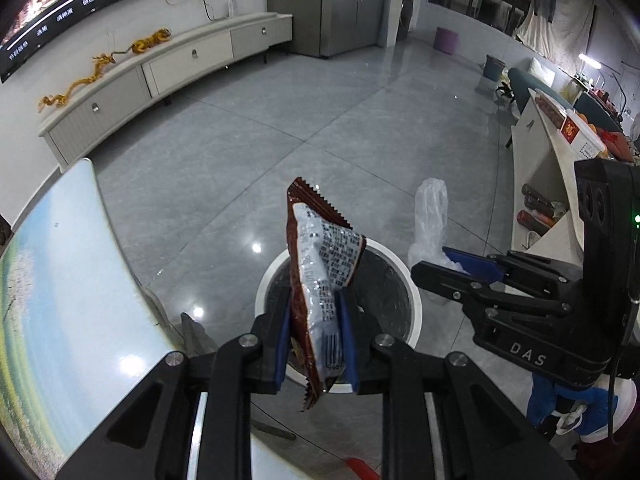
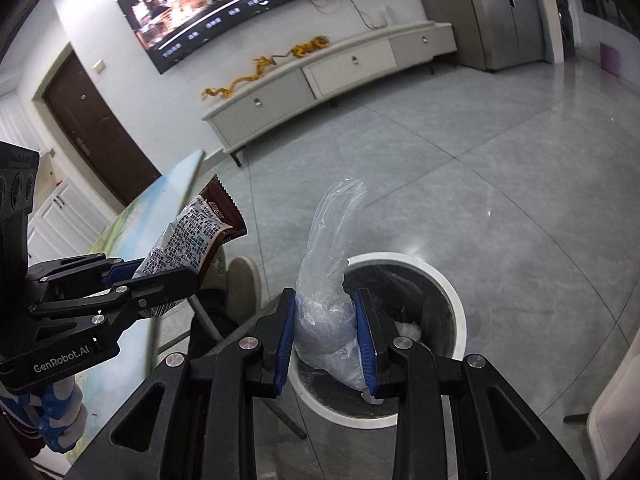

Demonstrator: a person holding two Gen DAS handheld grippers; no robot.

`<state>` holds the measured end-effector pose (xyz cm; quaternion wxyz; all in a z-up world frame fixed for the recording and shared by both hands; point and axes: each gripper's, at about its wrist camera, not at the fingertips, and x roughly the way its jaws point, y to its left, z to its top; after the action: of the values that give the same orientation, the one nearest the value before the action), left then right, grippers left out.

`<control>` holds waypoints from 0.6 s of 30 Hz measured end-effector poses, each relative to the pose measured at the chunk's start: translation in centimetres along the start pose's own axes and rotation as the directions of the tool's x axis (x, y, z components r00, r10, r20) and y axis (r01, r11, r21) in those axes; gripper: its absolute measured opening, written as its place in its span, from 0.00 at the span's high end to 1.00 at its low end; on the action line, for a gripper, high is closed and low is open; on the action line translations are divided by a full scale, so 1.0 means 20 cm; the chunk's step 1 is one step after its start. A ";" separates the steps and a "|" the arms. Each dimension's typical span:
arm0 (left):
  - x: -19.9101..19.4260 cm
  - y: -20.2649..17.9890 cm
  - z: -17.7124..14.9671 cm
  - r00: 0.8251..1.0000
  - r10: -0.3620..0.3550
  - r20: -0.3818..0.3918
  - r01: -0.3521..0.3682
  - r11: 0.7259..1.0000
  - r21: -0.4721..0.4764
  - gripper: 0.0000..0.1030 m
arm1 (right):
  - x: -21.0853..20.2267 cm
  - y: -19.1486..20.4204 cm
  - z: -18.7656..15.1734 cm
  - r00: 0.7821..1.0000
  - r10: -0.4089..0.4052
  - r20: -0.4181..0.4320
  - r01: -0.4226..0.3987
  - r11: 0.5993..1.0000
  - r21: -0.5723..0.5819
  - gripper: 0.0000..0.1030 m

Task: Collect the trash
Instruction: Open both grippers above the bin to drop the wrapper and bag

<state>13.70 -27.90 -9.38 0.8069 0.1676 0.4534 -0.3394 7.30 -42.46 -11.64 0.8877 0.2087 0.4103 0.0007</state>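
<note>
My left gripper (image 1: 314, 338) is shut on a brown and silver snack wrapper (image 1: 324, 264), which sticks up above a round white-rimmed trash bin (image 1: 416, 312) on the floor. That wrapper (image 2: 196, 236) and the left gripper (image 2: 168, 276) also show at the left of the right wrist view. My right gripper (image 2: 325, 340) is shut on a crumpled clear plastic bag (image 2: 328, 264), held over the near left part of the bin (image 2: 456, 312). In the left wrist view the right gripper (image 1: 460, 264) holds the bag (image 1: 430, 216) just right of the bin. Some white trash lies inside the bin.
A table with a landscape print (image 1: 60, 280) sits at the left, close to the bin. A long white TV cabinet (image 1: 160, 72) and a wall screen (image 2: 240, 4) stand across the grey tiled floor. White shelving with goods (image 1: 544, 184) is at the right. A person's slippered feet (image 2: 240, 280) rest beside the bin.
</note>
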 end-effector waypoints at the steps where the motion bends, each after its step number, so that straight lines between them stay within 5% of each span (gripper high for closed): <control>1: 0.02 0.00 0.01 1.000 -0.004 -0.006 0.004 1.000 0.000 0.78 | 0.02 -0.01 0.01 1.000 -0.005 -0.007 0.005 1.000 0.009 0.72; 7: 0.11 0.01 0.05 0.997 -0.065 -0.035 0.064 0.998 -0.026 0.77 | 0.08 -0.07 -0.02 0.999 -0.035 -0.038 0.036 0.998 0.048 0.70; 14: 0.15 0.07 0.10 0.992 -0.126 -0.029 0.123 0.988 -0.094 0.52 | 0.14 -0.12 0.00 0.996 -0.070 -0.052 0.073 0.995 0.069 0.57; 18: 0.13 0.11 0.10 0.989 -0.144 -0.016 0.141 0.981 -0.133 0.52 | 0.15 -0.13 0.00 0.996 -0.076 -0.052 0.080 0.994 0.078 0.56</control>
<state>17.41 -28.62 -10.61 0.7839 0.0856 0.4960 -0.3636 8.87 -44.33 -14.82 0.8678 0.2278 0.4393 -0.0456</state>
